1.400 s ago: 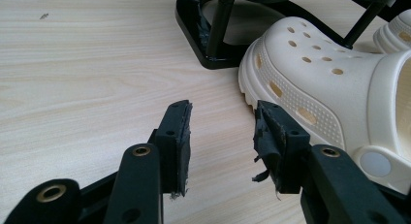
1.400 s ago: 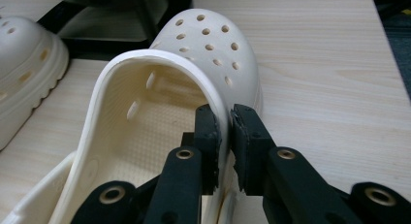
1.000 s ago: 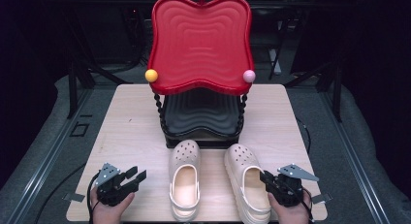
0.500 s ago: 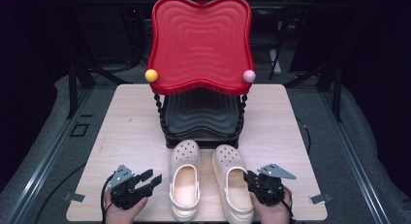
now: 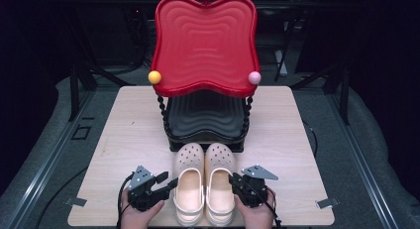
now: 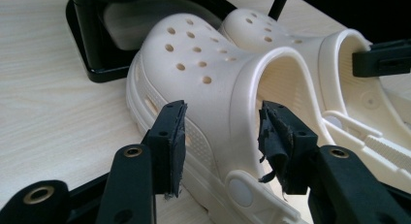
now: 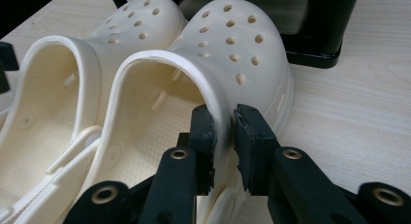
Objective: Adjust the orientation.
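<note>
Two cream clogs lie side by side at the table's front, toes toward the rack: the left clog [image 5: 189,189] [image 6: 203,64] [image 7: 58,88] and the right clog [image 5: 219,187] [image 7: 232,44] [image 6: 339,54]. My left gripper [image 5: 167,181] [image 6: 223,132] is at the left clog's outer side. Its jaws have just been opening and stand wide, with the clog's side wall showing between them. My right gripper [image 5: 234,183] [image 7: 224,120] straddles the right clog's outer wall. Its jaws have just been opening, but the pads still lie against the thin wall on both sides.
A two-tier rack stands mid-table, just behind the clogs' toes, with a red wavy top tray [image 5: 205,45] over a black lower tray [image 5: 205,120]. Bare wooden table [image 5: 133,130] lies to either side. Metal brackets sit at the front corners.
The right gripper moved left and the right clog slid with it until it lay against the left clog. The left gripper moved right, up to the left clog's side.
</note>
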Demonstrator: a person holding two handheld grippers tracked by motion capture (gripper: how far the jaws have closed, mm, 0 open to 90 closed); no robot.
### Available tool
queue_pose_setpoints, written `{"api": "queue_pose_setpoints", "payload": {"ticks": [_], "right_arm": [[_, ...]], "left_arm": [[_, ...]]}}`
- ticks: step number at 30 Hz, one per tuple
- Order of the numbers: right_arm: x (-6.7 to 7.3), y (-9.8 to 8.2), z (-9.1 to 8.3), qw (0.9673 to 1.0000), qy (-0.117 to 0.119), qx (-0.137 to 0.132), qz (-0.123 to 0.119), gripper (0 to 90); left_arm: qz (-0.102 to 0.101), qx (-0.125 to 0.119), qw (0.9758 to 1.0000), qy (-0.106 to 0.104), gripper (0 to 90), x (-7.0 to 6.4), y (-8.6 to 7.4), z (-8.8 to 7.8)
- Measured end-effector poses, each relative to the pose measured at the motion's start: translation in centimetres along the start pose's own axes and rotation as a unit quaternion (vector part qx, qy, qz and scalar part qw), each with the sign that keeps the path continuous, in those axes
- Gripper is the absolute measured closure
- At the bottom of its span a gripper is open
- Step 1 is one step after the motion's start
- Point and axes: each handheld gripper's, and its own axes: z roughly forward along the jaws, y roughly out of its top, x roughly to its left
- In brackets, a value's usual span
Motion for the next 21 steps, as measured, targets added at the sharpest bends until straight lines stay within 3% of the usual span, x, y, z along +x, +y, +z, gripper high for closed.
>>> {"api": "queue_pose_setpoints", "payload": {"ticks": [7,10,21], "right_arm": [[0.1,-0.4,-0.2,0.9999,0.001,-0.012,-0.007,75.7],[0.1,-0.6,-0.4,0.9997,-0.003,-0.014,-0.019,78.1],[0.5,-0.8,-0.7,0.9995,0.002,-0.009,-0.029,78.3]], "left_arm": [[0.010,0.023,0.9997,0.000,55.0,-0.8,-0.3,1.5],[0.032,0.028,0.9989,0.021,61.6,-1.2,-0.5,1.7],[0.018,0.020,0.9996,0.008,67.6,-1.0,-0.7,1.4]]}}
